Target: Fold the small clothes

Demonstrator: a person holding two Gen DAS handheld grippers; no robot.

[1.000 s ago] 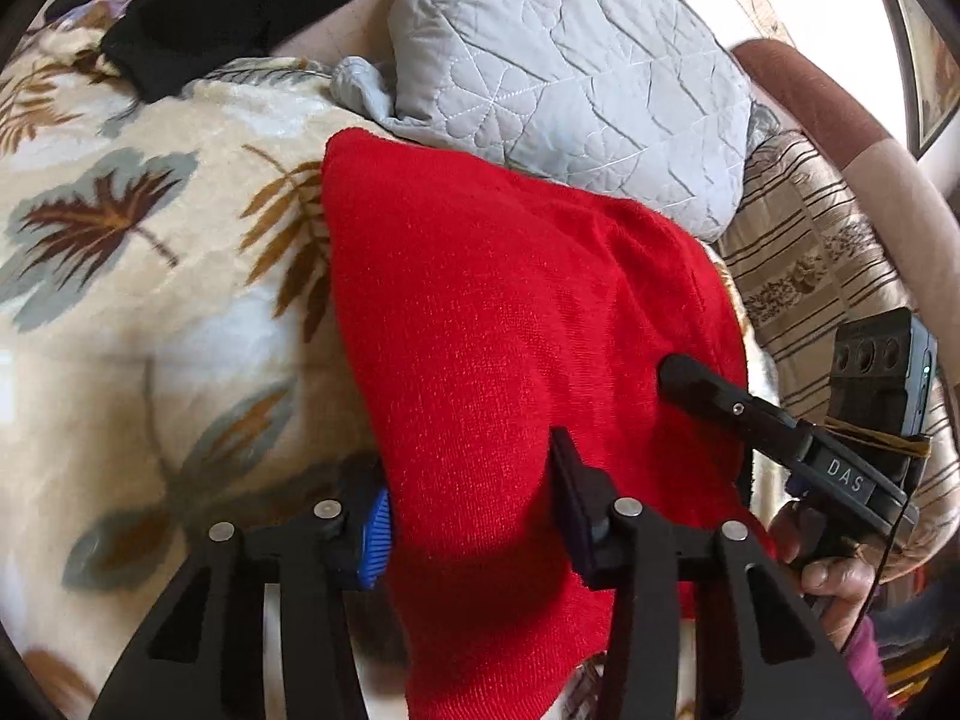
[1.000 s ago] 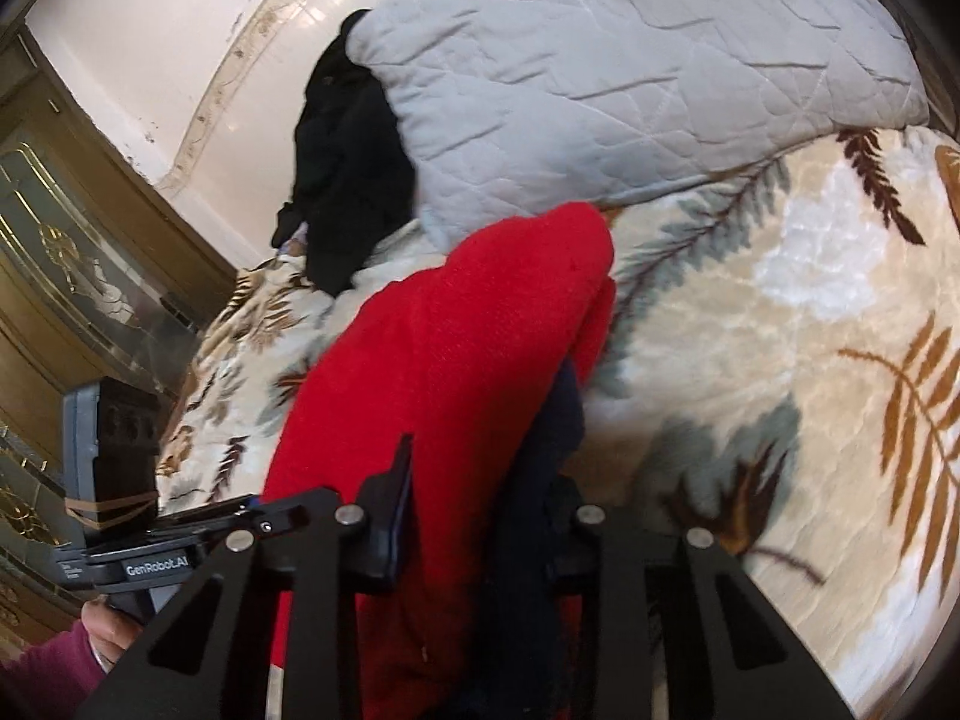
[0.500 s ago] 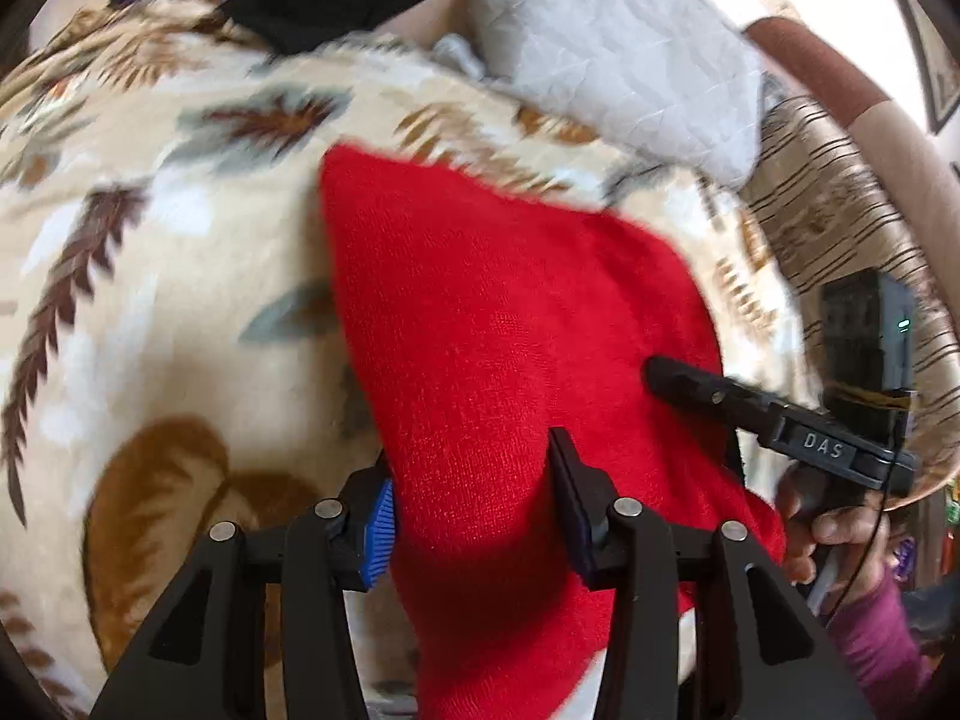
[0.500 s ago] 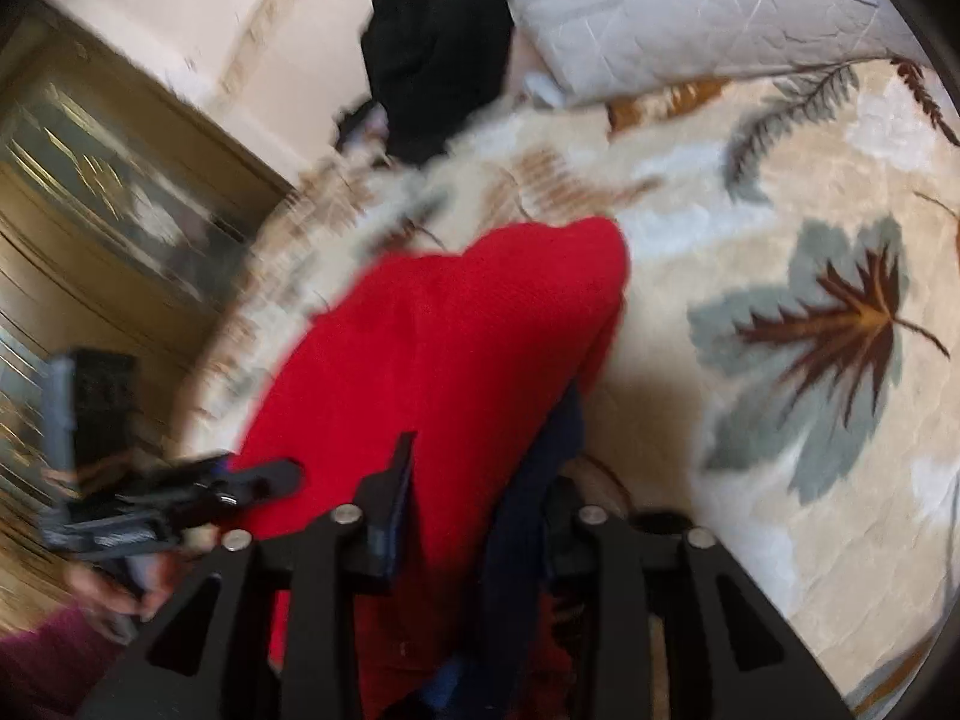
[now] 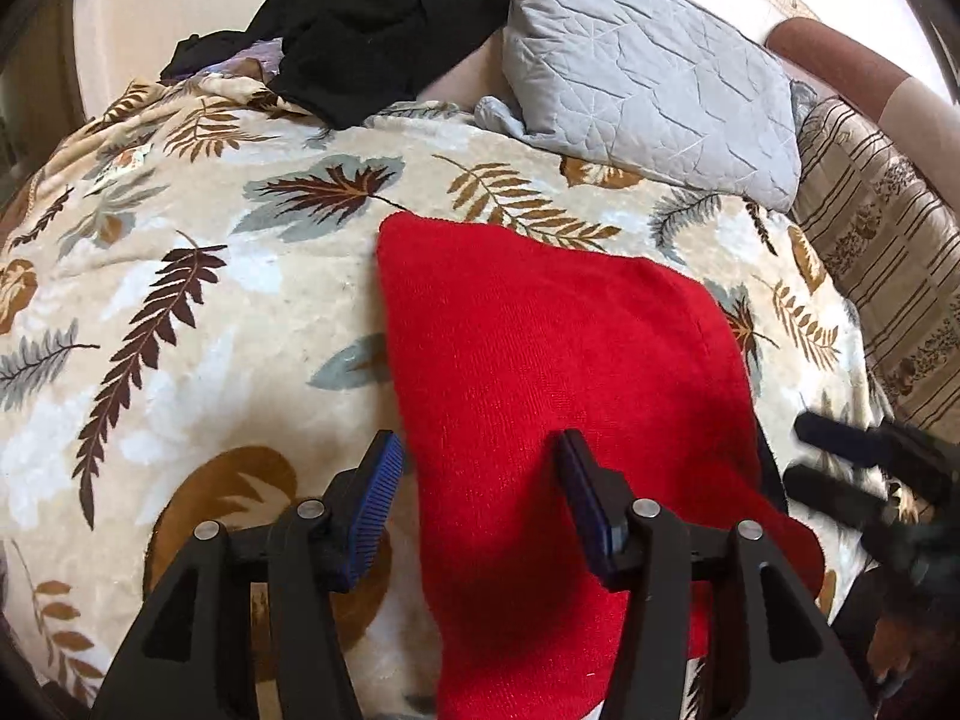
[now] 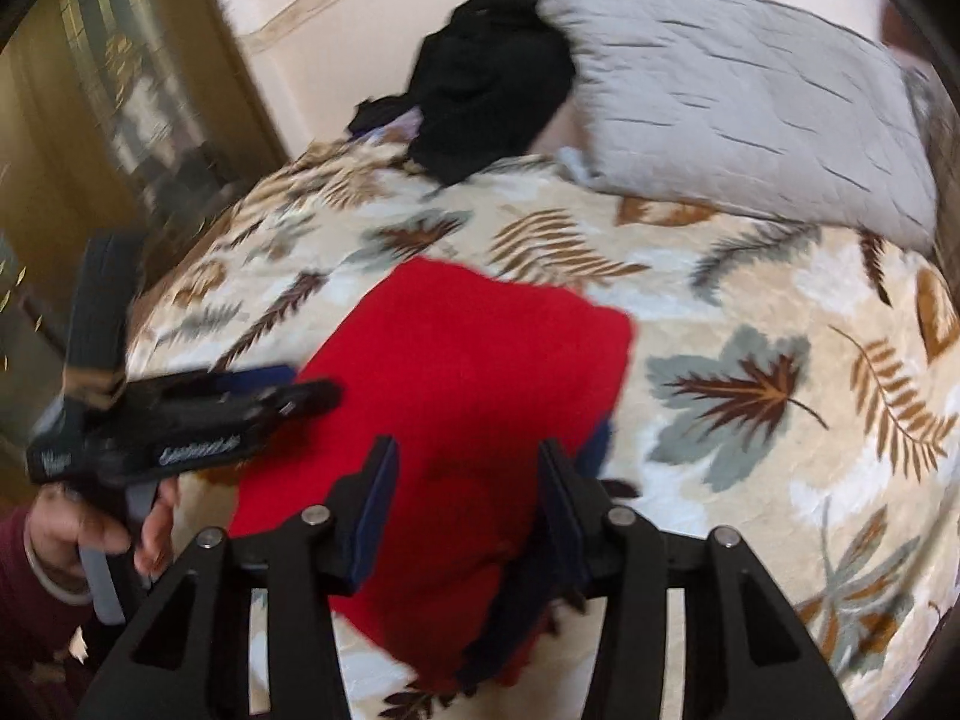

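A folded red knit garment [image 5: 540,372] lies flat on the leaf-patterned blanket [image 5: 198,324]. A dark navy layer [image 6: 600,444] shows under its right edge. My left gripper [image 5: 480,468] straddles the garment's near left part. Its jaws are opening and the blue pads [image 5: 378,498] stand apart from the cloth. My right gripper [image 6: 468,474] hangs over the garment's [image 6: 480,360] near right part. Its jaws are opening too, with cloth between them but not pinched. The left wrist view shows the right gripper [image 5: 840,468] blurred at the right. The right wrist view shows the left gripper [image 6: 300,390] in a hand [image 6: 66,534].
A grey quilted pillow [image 5: 648,72] leans at the head of the bed. A heap of black clothes [image 5: 372,24] lies beside it. A striped cushion [image 5: 888,276] sits at the right. A wooden cabinet [image 6: 78,138] stands left of the bed.
Both grippers drew back from the pillow with the red garment, which now lies flat lower on the blanket. Both pairs of jaws stand wider. The right gripper has come off the cloth's right edge.
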